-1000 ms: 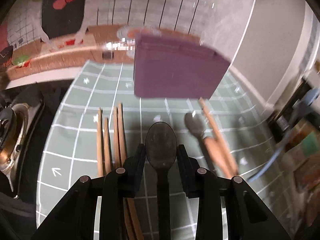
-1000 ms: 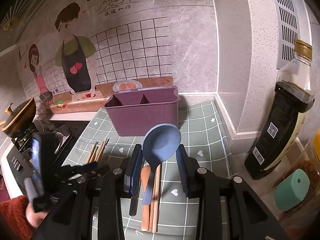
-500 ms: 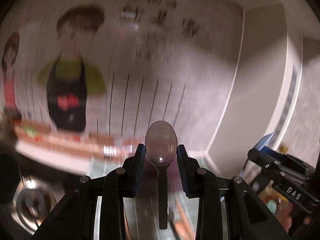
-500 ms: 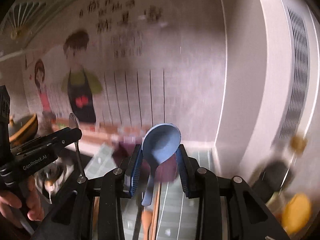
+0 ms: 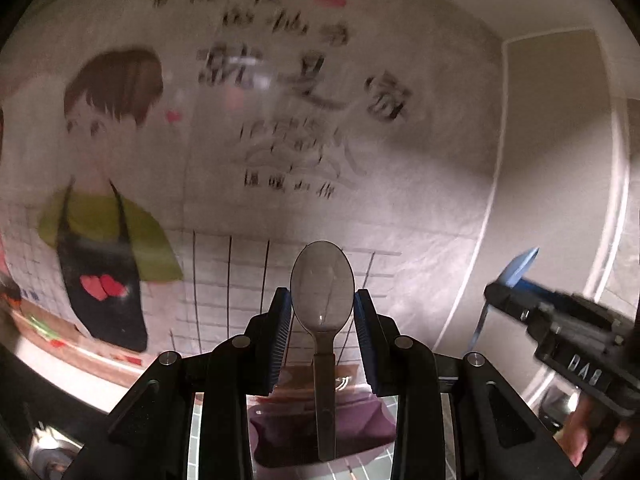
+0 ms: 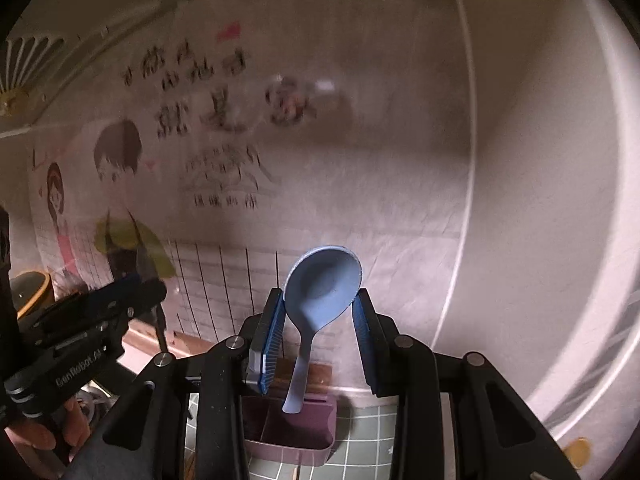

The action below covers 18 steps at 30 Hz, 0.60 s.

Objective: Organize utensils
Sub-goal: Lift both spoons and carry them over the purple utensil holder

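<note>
My left gripper point(image 5: 322, 312) is shut on a metal spoon point(image 5: 322, 292), bowl up and handle hanging down over the purple utensil holder point(image 5: 320, 432). My right gripper point(image 6: 318, 312) is shut on a blue plastic spoon point(image 6: 322, 284), handle pointing down above the purple holder point(image 6: 292, 428), which has a divider inside. The right gripper with the blue spoon point(image 5: 518, 266) shows at the right of the left wrist view. The left gripper point(image 6: 120, 300) shows at the left of the right wrist view.
The holder stands on a green tiled mat point(image 6: 360, 436) near the back wall, which bears a cartoon sticker point(image 5: 108, 240). A stove burner point(image 5: 48, 456) and a dark pot point(image 6: 28, 292) lie to the left. A yellow cap point(image 6: 578, 450) sits at the right.
Both grippers have lifted off the mat and tilted up, carrying their spoons over the purple holder. The chopsticks and wooden spoons on the mat have dropped out of view.
</note>
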Tool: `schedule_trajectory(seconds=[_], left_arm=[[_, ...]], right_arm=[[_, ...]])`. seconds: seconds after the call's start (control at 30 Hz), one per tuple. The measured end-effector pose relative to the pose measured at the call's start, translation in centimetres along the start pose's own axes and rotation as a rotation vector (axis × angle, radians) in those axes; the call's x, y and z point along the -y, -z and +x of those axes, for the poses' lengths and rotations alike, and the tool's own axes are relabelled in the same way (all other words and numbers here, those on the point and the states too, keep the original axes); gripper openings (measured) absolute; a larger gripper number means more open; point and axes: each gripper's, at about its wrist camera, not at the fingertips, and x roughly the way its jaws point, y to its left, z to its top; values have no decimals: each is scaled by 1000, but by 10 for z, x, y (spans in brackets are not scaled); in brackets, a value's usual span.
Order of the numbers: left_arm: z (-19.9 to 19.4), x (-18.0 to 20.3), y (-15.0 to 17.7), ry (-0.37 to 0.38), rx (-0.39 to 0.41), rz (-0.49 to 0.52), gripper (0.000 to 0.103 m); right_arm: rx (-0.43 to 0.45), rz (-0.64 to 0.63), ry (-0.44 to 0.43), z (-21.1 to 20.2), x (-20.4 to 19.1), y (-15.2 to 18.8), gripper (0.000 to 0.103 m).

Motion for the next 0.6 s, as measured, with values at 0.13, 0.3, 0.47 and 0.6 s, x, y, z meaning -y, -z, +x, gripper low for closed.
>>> schedule_trajectory(seconds=[0.13,0.3,0.47,0.6], left_arm=[[36,-13,27,-22,-27,-37,33],[76,-23,67,-49,-68,-29,33],[105,-32,97,-52,-150,-46,33],[116,-38,119,-46,-220,-72,33]], right_arm=[[-98,34,-19,49,5,26,32],[-192,52,-16,92,9,59,32],[-266,28,-21,120,4,85,32],[-333,12,-54,136,1,111,32]])
